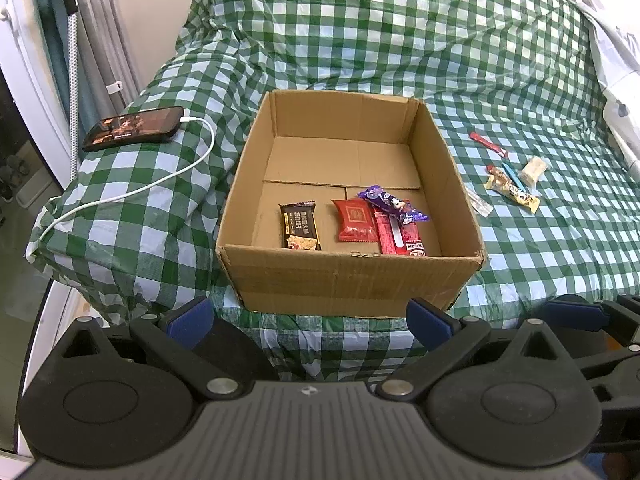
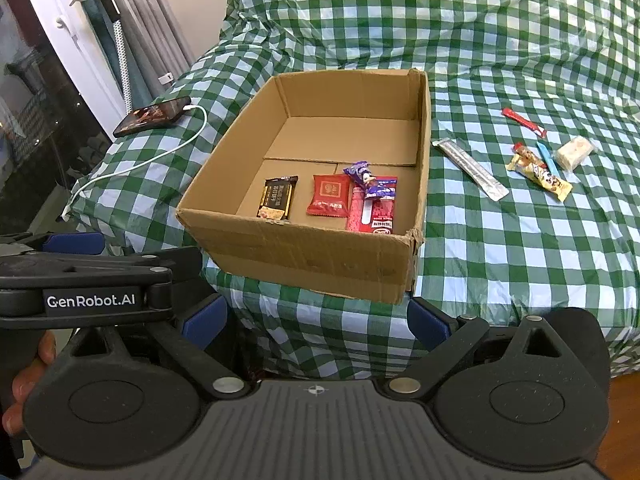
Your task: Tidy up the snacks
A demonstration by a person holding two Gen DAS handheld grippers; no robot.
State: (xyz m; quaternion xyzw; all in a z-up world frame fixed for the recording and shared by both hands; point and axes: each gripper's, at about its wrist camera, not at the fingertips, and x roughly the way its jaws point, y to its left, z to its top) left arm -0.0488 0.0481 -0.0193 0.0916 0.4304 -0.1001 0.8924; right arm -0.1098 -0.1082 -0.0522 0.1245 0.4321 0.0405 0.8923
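Four snacks (image 1: pixel 356 220) inside open cardboard box (image 1: pixel 352 280); five more (image 2: pixel 536 164) loose beside it.

The near wall of the cardboard box (image 1: pixel 352 280) hides the lower ends of the dark snack bar (image 1: pixel 300 226) and the red wafer pack (image 1: pixel 400 236), and whatever lies on the floor close behind it. In the left wrist view the box's right wall covers most of the clear stick pack (image 1: pixel 478 202). Print on every wrapper is too small to read. The phone (image 1: pixel 134 128) screen is a blur of dark colour. The white cable (image 1: pixel 132 192) runs off over the bed's edge, its far end hidden. A hand (image 2: pixel 28 380) is cut by the right wrist view's left edge, only fingertips showing.
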